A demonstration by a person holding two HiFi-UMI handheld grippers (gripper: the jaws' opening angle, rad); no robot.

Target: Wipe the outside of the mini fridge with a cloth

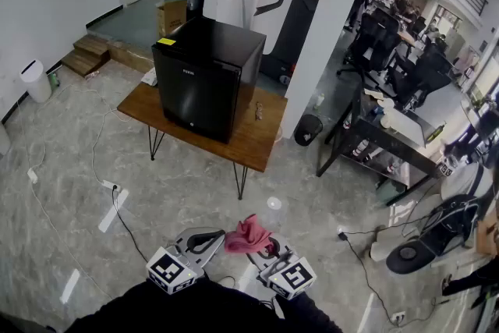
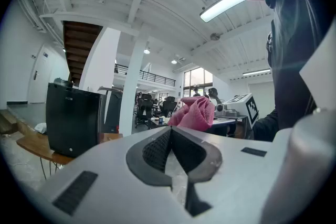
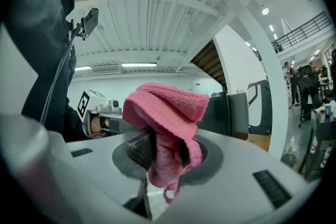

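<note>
The mini fridge (image 1: 207, 78) stands on a wooden table (image 1: 257, 140) well ahead, with bare floor between it and both grippers, so the step in hand looks like the approach. To do it well, walk up square to the door, present the cloth with its bunched part leading so fabric rather than plastic meets the black surface, then start high and work down in overlapping passes over the front, sides and top. The left gripper (image 2: 169, 131) has its jaws pressed together with nothing between them, so it is free to steady the fridge if it slides. Just right of it, the right gripper (image 3: 163, 139) is clamped on the pink cloth (image 3: 165, 107), which bulges above the jaws and dangles a short tail below
</note>
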